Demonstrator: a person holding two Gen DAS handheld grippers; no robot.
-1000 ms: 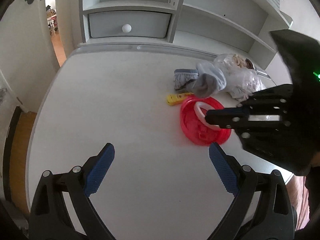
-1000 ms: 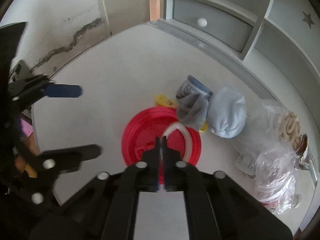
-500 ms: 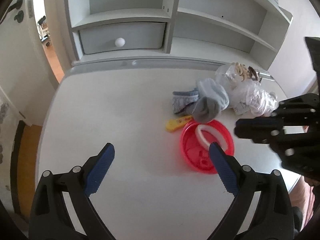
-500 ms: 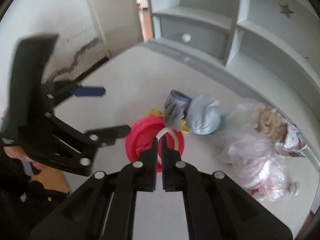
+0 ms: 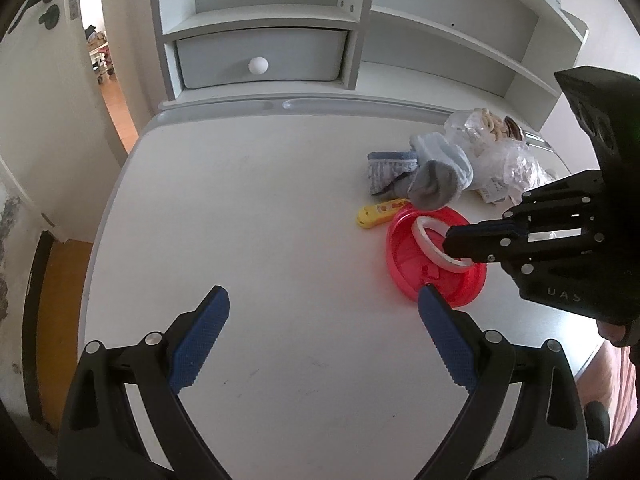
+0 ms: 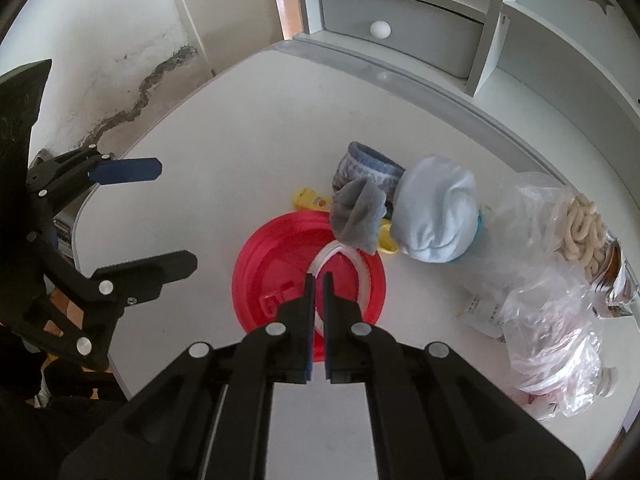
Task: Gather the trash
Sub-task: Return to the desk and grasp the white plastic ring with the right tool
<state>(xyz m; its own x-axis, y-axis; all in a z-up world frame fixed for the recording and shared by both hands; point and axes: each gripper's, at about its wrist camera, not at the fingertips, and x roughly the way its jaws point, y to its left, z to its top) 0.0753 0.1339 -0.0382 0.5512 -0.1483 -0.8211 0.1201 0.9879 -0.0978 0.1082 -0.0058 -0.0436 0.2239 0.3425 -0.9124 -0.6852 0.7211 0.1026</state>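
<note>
Right wrist view: the right gripper (image 6: 317, 280) is seen with its fingers nearly closed, a narrow gap between them, and the white ring (image 6: 362, 270) on the red lid (image 6: 272, 264) lies just beyond the tips; whether it is gripped cannot be told. The left gripper (image 5: 322, 312) is spread wide and holds nothing, with the lid beside its right fingertip (image 5: 430, 300).

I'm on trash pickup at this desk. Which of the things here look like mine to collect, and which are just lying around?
Likely trash:
- red lid, with the white ring lying on it
- clear plastic bags with snack remains

Probably just lying about:
- grey sock
- light blue sock
- patterned sock
- yellow object, partly under the socks
</note>
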